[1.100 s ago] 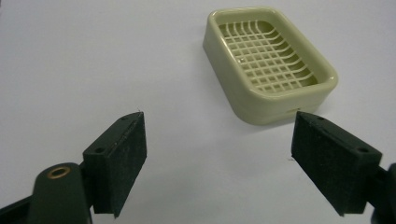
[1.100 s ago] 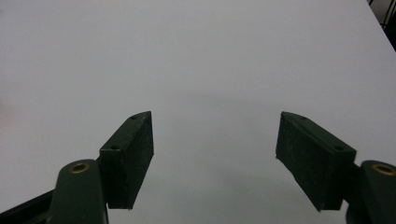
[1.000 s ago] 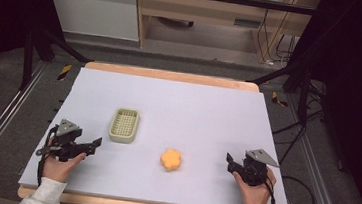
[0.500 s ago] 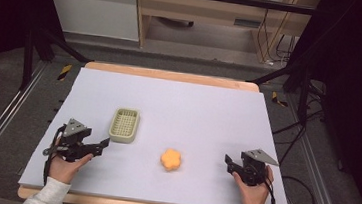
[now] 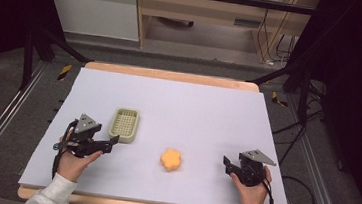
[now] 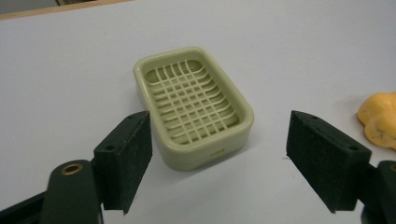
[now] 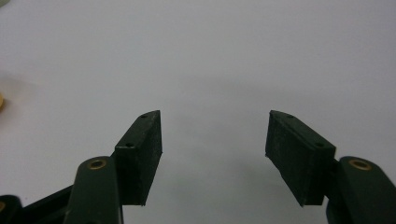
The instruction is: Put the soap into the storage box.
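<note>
Pale green rectangular plastic soap dish (image 5: 124,124) with a grid bottom, upright on the white table sheet (image 5: 193,108), left of centre and nearer the person's edge; empty inside, rounded corners, raised rim all round

Just in front of the left gripper (image 5: 110,143), whose black jaws stand wide apart and grip nothing; in the left gripper view the dish (image 6: 194,106) lies between and slightly beyond the two foam-faced jaws, near jaw tip close to the dish's near corner, not clearly touching. Held low over the sheet by the left hand (image 5: 74,159), white sleeve (image 5: 54,195) entering from the bottom edge, grey three-cornered plate on top tilted toward the dish

To the right of the dish, well apart: orange flower-shaped soft lump (image 5: 170,160), lobed edge, lying flat on the sheet; also at the right border of the left gripper view (image 6: 379,119)

Farther right, the right gripper (image 5: 227,162), jaws likewise spread wide and empty, pointing left toward the orange lump, resting near the table's front right area in the right hand (image 5: 251,186); bare white sheet between its jaws in the right gripper view (image 7: 212,135)

Broad bare sheet behind the dish and lump up to the wooden far edge (image 5: 171,76); clear strip between dish and lump
</note>
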Available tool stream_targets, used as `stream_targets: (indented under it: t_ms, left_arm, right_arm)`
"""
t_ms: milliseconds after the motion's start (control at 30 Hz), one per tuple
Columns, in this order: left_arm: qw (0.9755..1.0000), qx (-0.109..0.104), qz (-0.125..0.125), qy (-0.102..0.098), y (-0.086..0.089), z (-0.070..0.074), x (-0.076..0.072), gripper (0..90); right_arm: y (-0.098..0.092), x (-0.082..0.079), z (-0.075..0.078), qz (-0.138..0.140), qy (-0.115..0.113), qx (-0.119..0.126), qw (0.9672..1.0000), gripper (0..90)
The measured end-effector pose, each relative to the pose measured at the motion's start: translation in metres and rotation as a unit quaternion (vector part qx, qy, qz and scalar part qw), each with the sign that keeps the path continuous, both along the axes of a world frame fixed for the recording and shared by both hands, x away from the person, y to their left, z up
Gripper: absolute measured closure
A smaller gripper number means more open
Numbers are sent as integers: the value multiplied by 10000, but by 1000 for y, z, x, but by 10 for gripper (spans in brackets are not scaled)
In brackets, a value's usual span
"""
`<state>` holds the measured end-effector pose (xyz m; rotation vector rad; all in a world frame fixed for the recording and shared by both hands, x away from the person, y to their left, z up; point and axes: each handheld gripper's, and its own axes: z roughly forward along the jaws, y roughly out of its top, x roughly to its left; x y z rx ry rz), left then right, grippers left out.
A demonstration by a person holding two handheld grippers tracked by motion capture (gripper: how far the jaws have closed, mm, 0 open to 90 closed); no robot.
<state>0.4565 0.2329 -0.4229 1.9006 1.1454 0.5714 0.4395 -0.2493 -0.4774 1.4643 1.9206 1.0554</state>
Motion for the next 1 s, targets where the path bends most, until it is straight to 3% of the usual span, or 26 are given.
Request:
stream_targets:
  t_ms: [233, 500, 1000]
  left_arm:
    - [9999, -9, -155, 53, -17, 2, 6, 223]
    - [9992, -4, -385, -57, -39, 10, 7, 229]
    - [9966, 144, -801, 132, -77, 12, 16, 224]
  right_arm:
    - [-1, 0, -1, 15, 20, 1, 10000, 366]
    - [-1, 2, -1, 77, 12, 44, 10000, 367]
    - [-1, 2, -2, 112, 41, 20, 9999, 366]
